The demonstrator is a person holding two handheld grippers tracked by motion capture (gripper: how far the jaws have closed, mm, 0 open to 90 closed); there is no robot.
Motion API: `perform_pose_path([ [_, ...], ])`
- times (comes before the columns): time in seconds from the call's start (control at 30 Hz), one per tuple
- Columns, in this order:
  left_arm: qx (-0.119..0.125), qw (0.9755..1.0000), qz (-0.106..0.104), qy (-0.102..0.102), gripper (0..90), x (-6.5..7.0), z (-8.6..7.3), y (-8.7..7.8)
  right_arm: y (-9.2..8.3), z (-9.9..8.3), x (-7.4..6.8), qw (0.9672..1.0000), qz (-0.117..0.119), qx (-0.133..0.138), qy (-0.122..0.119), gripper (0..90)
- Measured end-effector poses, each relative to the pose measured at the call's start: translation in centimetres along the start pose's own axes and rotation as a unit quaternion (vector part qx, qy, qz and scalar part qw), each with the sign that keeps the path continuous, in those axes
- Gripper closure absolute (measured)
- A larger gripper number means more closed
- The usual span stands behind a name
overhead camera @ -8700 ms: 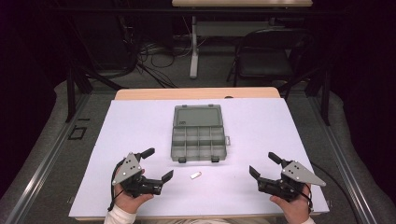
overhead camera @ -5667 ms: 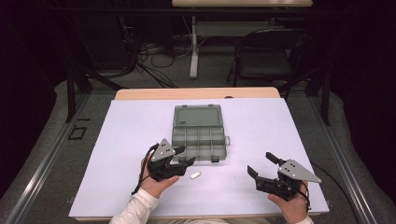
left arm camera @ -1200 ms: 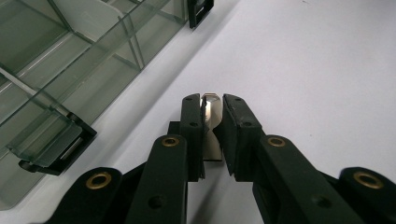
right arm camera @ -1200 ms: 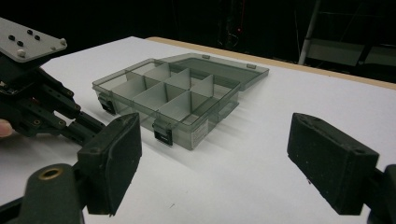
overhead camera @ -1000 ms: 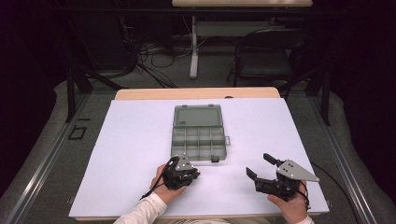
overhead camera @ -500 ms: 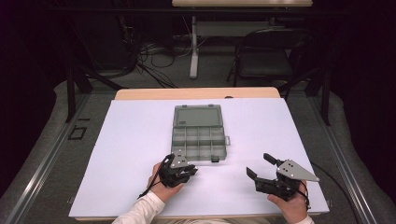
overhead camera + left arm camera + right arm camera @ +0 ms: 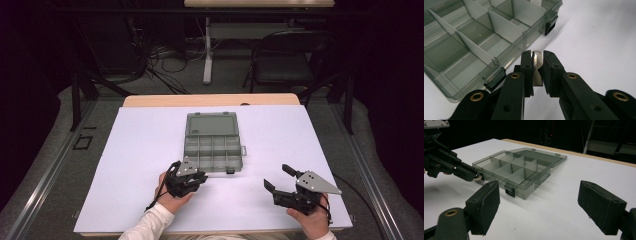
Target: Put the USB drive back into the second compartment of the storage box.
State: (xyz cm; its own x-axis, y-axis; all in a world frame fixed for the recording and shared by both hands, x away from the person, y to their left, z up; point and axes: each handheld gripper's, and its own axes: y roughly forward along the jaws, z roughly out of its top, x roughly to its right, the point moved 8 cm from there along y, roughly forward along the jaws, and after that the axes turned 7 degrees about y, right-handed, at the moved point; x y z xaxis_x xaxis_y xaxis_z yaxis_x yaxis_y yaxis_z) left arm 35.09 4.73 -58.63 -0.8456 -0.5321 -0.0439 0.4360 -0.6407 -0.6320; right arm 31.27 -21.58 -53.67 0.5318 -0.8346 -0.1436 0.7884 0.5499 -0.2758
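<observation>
Jaws of the left gripper (image 7: 199, 178) look closed in the high view, tips pointing at the near edge of the grey box (image 7: 212, 145), which lies open mid-table on the white sheet (image 7: 140, 150), lid flat behind it. What they hold cannot be made out from this height. The right gripper (image 7: 278, 179) sits well apart to the right, jaws spread wide with nothing between them, held by a hand (image 7: 312, 220) at the near edge.

From the left gripper view, the left gripper (image 7: 537, 63) pinches a small shiny metal piece (image 7: 537, 65) upright between its pads, just beside the box (image 7: 474, 42) wall, between the two black latches.

From the right gripper view, the right gripper (image 7: 537, 203) gapes wide over bare sheet (image 7: 564, 207). Beyond it stands the box (image 7: 516, 173), its compartments bare, and the left gripper (image 7: 475, 176) reaches toward its near left corner.
</observation>
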Motion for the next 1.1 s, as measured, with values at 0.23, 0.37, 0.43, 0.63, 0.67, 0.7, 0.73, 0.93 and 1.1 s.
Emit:
perform_pose_path([
  [0.23,0.006,1.0,0.006,0.003,78.9,-0.5,1.2,-0.6,0.1,0.0,0.0,1.0,-0.001,0.0,0.0,17.8],
  [0.37,0.006,1.0,0.004,0.001,78.9,-0.6,1.8,-0.5,0.1,0.0,0.0,1.0,-0.003,0.0,0.001,17.8],
  [0.43,0.003,1.0,0.004,0.004,78.9,-0.8,2.0,-0.5,0.0,0.0,0.0,1.0,-0.002,-0.001,0.001,17.9],
  [0.63,0.002,1.0,0.006,0.004,78.9,-1.2,2.9,-0.6,0.0,-0.1,0.1,1.0,-0.004,0.0,0.005,17.8],
  [0.67,0.002,1.0,0.007,0.004,78.9,-1.5,3.3,-0.6,0.0,0.0,0.1,1.0,-0.004,0.001,0.003,17.8],
  [0.7,0.002,1.0,0.007,0.004,78.9,-1.5,3.3,-0.6,0.0,0.0,0.1,1.0,-0.004,0.001,0.003,17.8],
  [0.73,0.0,1.0,0.006,0.004,78.9,-1.8,3.7,-0.6,0.0,0.0,0.2,1.0,-0.004,0.001,0.003,17.9],
  [0.93,-0.006,0.9999,0.011,0.005,78.9,-2.6,4.3,-0.6,0.1,0.0,0.2,1.0,-0.003,0.002,0.003,17.9],
  [1.1,-0.009,0.9998,0.015,0.006,78.9,-3.6,4.9,-0.8,0.1,-0.1,0.2,1.0,-0.003,0.0,0.004,17.9],
])
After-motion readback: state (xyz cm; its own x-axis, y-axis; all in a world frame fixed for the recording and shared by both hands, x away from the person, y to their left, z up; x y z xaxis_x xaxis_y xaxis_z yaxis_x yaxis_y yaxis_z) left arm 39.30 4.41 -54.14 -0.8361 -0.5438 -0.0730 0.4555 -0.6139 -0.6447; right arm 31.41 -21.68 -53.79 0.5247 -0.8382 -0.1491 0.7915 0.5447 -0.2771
